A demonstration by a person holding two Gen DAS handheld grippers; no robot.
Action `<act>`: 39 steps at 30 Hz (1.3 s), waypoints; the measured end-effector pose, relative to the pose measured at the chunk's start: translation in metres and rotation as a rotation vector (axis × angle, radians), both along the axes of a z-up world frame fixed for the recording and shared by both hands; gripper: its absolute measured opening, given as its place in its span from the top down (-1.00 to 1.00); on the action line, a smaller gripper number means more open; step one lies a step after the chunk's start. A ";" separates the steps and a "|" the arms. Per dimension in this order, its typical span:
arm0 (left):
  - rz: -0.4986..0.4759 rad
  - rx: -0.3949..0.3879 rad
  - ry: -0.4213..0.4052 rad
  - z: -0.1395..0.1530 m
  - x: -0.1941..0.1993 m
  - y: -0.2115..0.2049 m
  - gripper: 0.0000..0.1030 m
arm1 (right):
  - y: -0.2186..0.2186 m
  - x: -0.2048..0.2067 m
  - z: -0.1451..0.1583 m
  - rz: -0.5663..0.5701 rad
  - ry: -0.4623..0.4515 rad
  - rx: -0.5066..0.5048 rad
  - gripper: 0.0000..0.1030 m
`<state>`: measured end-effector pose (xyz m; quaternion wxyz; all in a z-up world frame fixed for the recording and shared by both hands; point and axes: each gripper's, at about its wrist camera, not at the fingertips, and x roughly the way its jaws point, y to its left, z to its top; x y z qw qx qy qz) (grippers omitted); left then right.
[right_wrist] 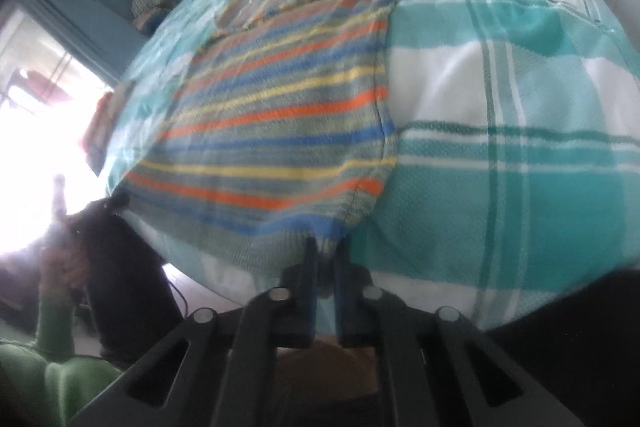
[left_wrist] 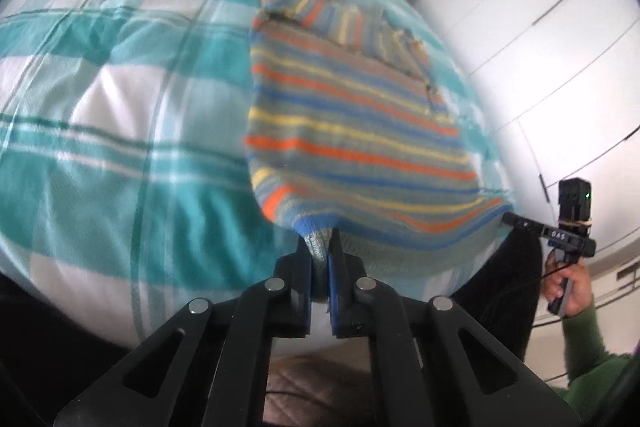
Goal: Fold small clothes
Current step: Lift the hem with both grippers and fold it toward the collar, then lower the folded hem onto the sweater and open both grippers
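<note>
Left wrist view alone shows white cupboard doors [left_wrist: 520, 7]; a bright window [right_wrist: 36, 131] is seen only from the right. A striped sweater [left_wrist: 352, 131] is spread on the checked bedspread [left_wrist: 100, 87], its near hem clamped by the left tongs [left_wrist: 320, 251] and the right tongs [right_wrist: 326, 251].

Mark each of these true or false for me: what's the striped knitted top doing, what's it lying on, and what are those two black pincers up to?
1. The striped knitted top lies on a teal-and-white checked bedspread. True.
2. The left gripper stands wide open. False: it is shut on the top's hem.
3. The right gripper pinches the near hem. True.
4. The top is plain red. False: orange, blue, yellow and grey stripes.
5. The sleeves are folded in. True.
</note>
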<state>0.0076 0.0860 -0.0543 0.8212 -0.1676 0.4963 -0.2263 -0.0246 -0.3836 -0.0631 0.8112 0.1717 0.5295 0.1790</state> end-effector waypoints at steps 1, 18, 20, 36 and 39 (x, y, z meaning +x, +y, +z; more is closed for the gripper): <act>0.013 -0.026 -0.023 0.007 0.011 0.004 0.91 | -0.003 0.007 0.007 -0.012 -0.027 0.020 0.88; 0.180 -0.060 -0.075 0.004 0.319 -0.030 0.91 | -0.049 0.294 0.033 -0.259 -0.212 -0.018 0.88; 0.186 -0.019 -0.070 -0.002 0.344 -0.039 0.91 | -0.055 0.319 0.024 -0.287 -0.198 -0.014 0.88; 0.024 -0.040 -0.071 0.017 0.348 -0.047 -0.23 | -0.026 0.381 0.026 -0.072 -0.075 -0.001 0.53; -0.146 0.063 0.022 -0.010 0.342 -0.096 -0.28 | 0.006 0.403 -0.013 0.021 0.121 -0.023 0.50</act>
